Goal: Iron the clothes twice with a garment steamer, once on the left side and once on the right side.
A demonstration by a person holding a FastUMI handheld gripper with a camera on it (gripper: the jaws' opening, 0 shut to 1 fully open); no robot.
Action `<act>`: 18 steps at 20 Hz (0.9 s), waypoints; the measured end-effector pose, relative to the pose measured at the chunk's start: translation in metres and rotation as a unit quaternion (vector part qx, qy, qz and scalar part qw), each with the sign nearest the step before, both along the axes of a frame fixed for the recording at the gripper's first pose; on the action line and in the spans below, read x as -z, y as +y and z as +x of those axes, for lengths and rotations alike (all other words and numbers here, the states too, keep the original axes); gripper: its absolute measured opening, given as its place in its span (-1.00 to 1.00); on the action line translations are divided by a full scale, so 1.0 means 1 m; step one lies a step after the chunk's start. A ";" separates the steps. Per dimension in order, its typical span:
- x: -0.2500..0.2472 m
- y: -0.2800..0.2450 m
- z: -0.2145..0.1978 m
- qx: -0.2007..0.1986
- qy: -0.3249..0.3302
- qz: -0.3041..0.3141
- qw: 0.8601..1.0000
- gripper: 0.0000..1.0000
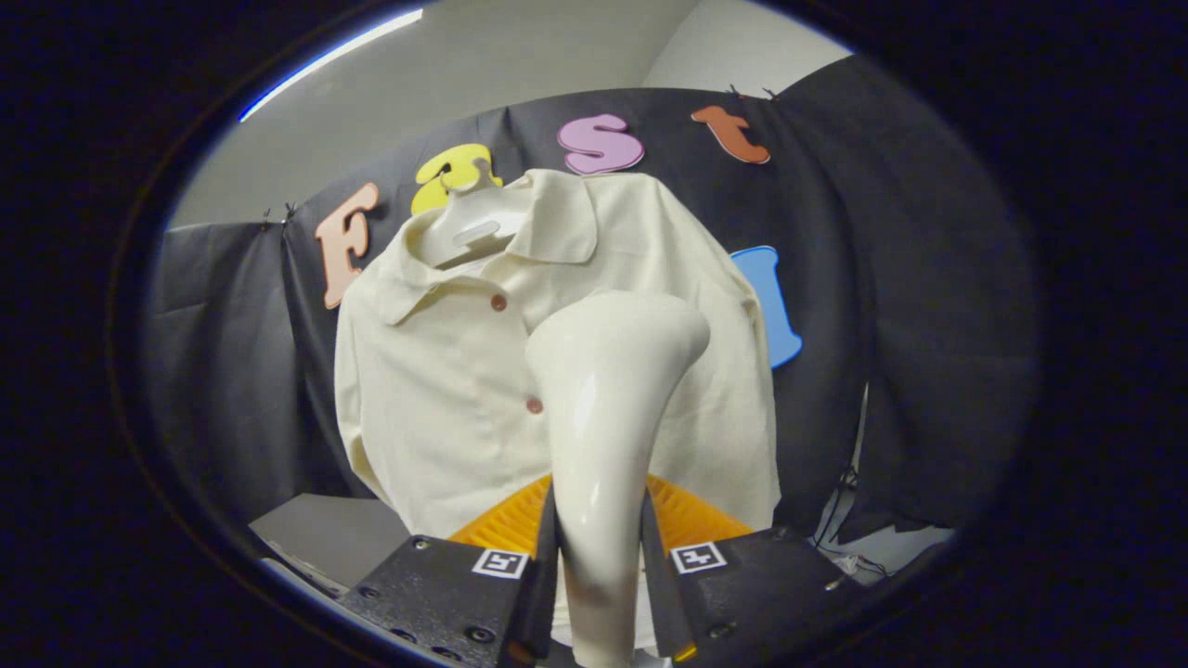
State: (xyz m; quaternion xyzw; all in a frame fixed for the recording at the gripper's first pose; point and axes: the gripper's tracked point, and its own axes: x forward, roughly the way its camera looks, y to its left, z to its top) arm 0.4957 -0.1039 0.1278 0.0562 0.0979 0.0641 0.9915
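Note:
A cream button-up shirt hangs on a white hanger against the dark booth wall. My gripper is shut on the handle of a glossy cream garment steamer, both fingers pressing its sides. The steamer rises from between the fingers, and its wide head sits in front of the shirt's chest, just right of the button line. Whether the head touches the cloth I cannot tell. Two brown buttons show left of the steamer.
An orange ribbed object lies under the shirt's hem, just beyond the fingers. A grey surface sits at the lower left. Cables hang near the wall at the lower right.

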 end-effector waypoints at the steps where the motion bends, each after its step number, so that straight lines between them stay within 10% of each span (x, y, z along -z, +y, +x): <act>1: -0.007 -0.003 0.009 0.006 -0.008 0.001 1.000 -0.17; 18: 0.037 -0.015 0.031 0.005 0.005 0.060 0.998 -0.16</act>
